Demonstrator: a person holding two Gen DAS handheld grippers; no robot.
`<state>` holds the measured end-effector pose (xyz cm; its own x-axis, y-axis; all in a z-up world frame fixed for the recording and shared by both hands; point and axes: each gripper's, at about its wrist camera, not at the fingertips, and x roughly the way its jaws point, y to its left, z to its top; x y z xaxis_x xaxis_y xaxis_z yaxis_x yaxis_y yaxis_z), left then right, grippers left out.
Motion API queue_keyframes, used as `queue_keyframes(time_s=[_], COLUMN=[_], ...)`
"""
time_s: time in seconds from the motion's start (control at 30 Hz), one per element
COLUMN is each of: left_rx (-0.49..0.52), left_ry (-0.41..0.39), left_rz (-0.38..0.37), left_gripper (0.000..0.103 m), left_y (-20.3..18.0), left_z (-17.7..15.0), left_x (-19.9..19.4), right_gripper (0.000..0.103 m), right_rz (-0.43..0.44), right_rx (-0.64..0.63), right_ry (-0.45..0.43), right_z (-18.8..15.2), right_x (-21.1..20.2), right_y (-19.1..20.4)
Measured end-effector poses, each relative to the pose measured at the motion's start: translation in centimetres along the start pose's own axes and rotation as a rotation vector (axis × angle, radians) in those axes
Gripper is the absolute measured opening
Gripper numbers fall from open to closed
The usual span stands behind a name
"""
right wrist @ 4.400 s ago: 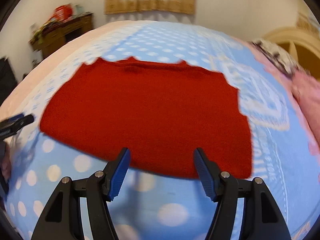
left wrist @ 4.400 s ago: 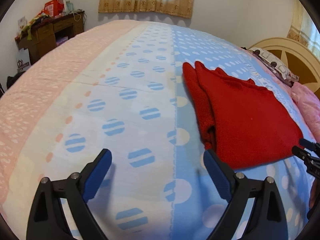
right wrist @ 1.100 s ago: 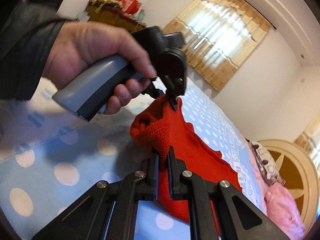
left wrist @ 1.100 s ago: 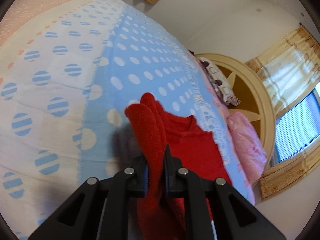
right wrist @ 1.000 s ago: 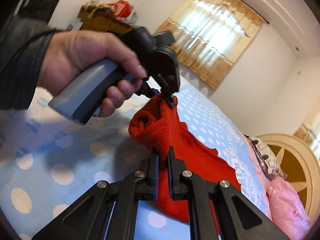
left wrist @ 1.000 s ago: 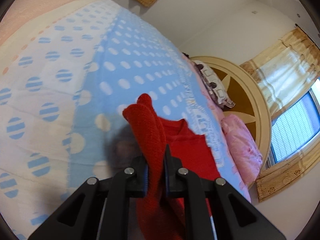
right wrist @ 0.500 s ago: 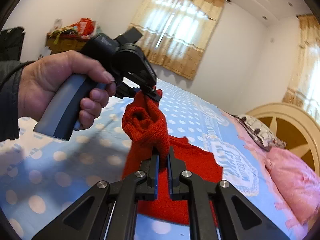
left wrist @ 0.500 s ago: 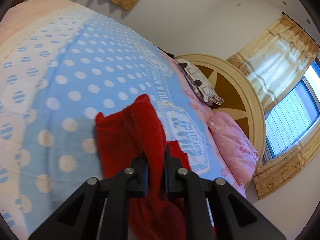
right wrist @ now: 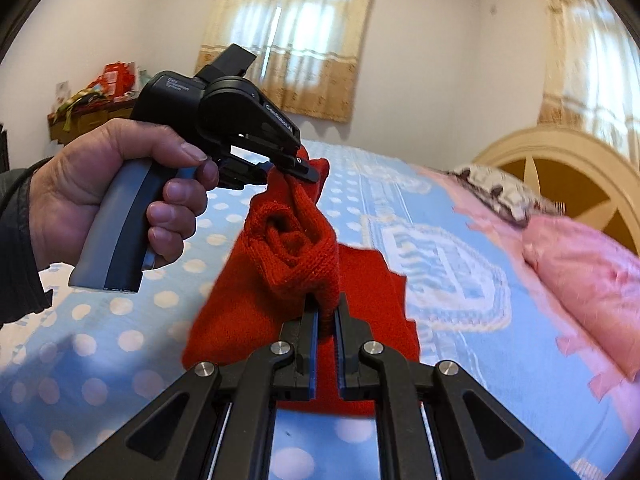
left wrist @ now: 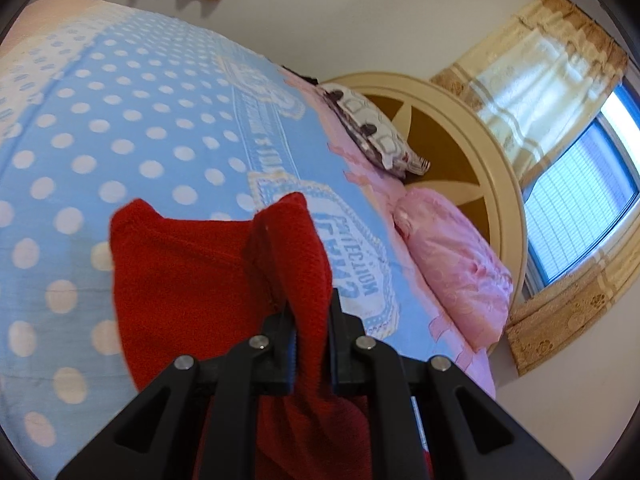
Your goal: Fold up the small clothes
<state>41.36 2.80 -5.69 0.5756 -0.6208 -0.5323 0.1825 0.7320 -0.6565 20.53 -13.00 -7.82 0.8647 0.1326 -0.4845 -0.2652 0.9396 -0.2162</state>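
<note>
A home bedroom: large bed under a blue polka-dot blanket, round cream wooden headboard, patterned pillow and pink pillow against it, beige patterned curtains over bright windows, cluttered wooden desk by a plain white wall.

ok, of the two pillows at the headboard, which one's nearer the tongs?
The plain pink pillow, lower along the headboard. The patterned pillow, white with dark spots, lies beyond it, farther from the left tongs.

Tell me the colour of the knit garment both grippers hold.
Red sweater; clearest in the right wrist view.
</note>
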Motion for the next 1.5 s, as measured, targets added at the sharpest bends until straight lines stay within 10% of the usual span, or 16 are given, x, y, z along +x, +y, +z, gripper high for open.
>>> queue_keyframes(time_s=[0.67, 0.97, 1.33, 1.5], left_rx=[0.203, 0.373, 0.502, 0.514], left_ry=[0.159, 0.033, 0.009, -0.019], left_rz=[0.112, 0.146, 0.303, 0.315], left_gripper=[0.015, 0.052, 0.056, 0.064], left_y=[-4.5, -6.8, -3.6, -3.6], left_z=[-2.9, -4.7, -13.0, -13.8], left_x=[8.0, 1.9, -1.7, -1.2], right_gripper=[0.006, 0.007, 0.034, 0.035], right_rz=[0.094, 0.142, 0.041, 0.258], right_rx=[0.303, 0.437, 0.429, 0.32], right_ry=[0.204, 0.254, 0.168, 0.193], right_z=[-4.2, -5.8, -3.5, 0.8], right_x=[2.2, 3.2, 0.4, 3.0], right_y=[-8.0, -10.4, -11.8, -9.3])
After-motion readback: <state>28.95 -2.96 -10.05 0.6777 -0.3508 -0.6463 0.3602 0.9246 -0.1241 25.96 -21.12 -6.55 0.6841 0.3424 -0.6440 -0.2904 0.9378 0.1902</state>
